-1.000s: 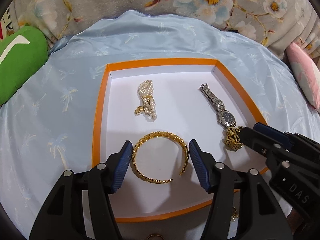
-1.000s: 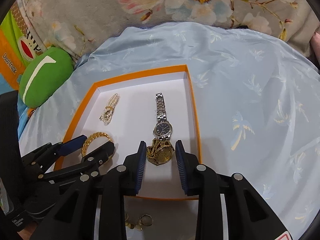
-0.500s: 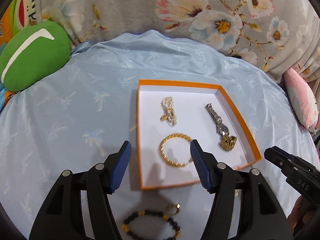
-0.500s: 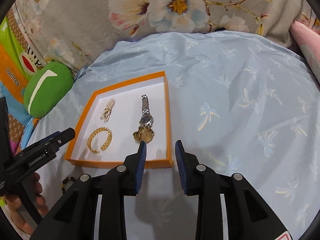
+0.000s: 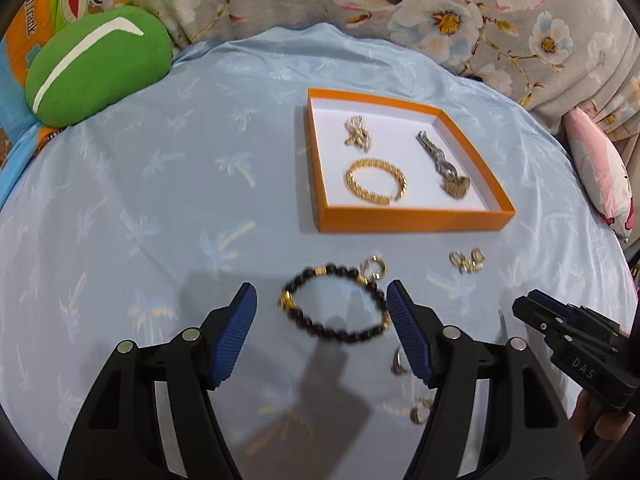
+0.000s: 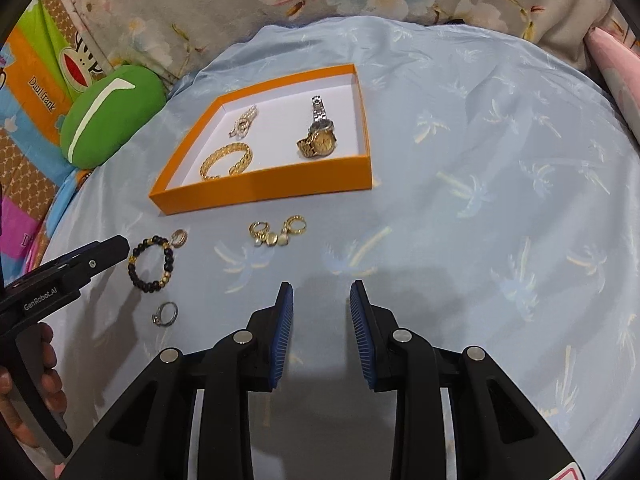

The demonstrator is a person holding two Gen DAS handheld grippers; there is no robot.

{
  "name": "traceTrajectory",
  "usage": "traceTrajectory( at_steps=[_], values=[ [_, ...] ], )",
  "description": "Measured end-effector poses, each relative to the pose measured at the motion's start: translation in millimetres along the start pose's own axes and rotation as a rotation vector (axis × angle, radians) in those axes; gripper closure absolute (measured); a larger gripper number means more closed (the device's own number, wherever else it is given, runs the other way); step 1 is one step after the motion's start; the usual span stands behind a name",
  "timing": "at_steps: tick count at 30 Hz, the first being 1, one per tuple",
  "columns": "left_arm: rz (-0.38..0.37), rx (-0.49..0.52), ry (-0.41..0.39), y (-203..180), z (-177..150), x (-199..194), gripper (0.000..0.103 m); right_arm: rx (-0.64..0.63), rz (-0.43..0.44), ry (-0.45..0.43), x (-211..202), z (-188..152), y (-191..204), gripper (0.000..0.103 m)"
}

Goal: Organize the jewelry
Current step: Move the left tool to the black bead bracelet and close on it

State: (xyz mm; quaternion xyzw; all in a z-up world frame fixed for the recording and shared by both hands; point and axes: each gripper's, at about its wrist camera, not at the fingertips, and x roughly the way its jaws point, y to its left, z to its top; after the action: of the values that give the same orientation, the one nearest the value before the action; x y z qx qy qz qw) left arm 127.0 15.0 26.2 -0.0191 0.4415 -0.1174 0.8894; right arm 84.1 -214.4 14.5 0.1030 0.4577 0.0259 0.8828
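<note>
Four pieces already in shallow orange cardboard tray (image 6: 260, 192); black beaded bracelet (image 5: 336, 304), rings, gold earrings (image 6: 276, 232) left on cloth; left gripper (image 5: 320, 320) just widened, empty, over bracelet; right gripper (image 6: 322, 332) narrowly parted, empty.

Both grippers, the left gripper (image 5: 320, 332) and the right gripper (image 6: 322, 330), are matte black plastic frames with triangular cut-outs. Ribbed blue pads (image 6: 282, 336) line the fingers' inner faces, and round silver screws (image 6: 243, 336) sit just behind them. White lettering marks the outer sides.
</note>
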Motion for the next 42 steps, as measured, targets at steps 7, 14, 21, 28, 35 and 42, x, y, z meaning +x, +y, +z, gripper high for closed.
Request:
traceTrajectory(
  at_steps=[7, 14, 21, 28, 35, 42],
  values=[
    [-0.019, 0.028, 0.027, -13, -22, -5, 0.038, -0.004, 0.015, 0.005, 1, -2, 6, 0.074],
    [0.000, 0.013, 0.040, -8, -29, -6, 0.037, -0.025, 0.035, -0.008, -1, 3, 18, 0.074],
    [0.019, -0.046, 0.043, 11, -26, -2, 0.037, -0.023, 0.048, 0.011, -1, -6, 22, 0.074],
    [0.034, -0.076, 0.043, 15, -9, 15, 0.037, -0.024, 0.043, 0.003, -4, -4, 22, 0.074],
    [0.010, -0.050, 0.034, 2, -1, 20, 0.032, -0.006, 0.035, -0.001, -5, -2, 15, 0.074],
    [0.038, 0.027, 0.043, -19, -2, 35, 0.022, -0.005, 0.034, 0.001, -4, 0, 14, 0.074]
  ],
)
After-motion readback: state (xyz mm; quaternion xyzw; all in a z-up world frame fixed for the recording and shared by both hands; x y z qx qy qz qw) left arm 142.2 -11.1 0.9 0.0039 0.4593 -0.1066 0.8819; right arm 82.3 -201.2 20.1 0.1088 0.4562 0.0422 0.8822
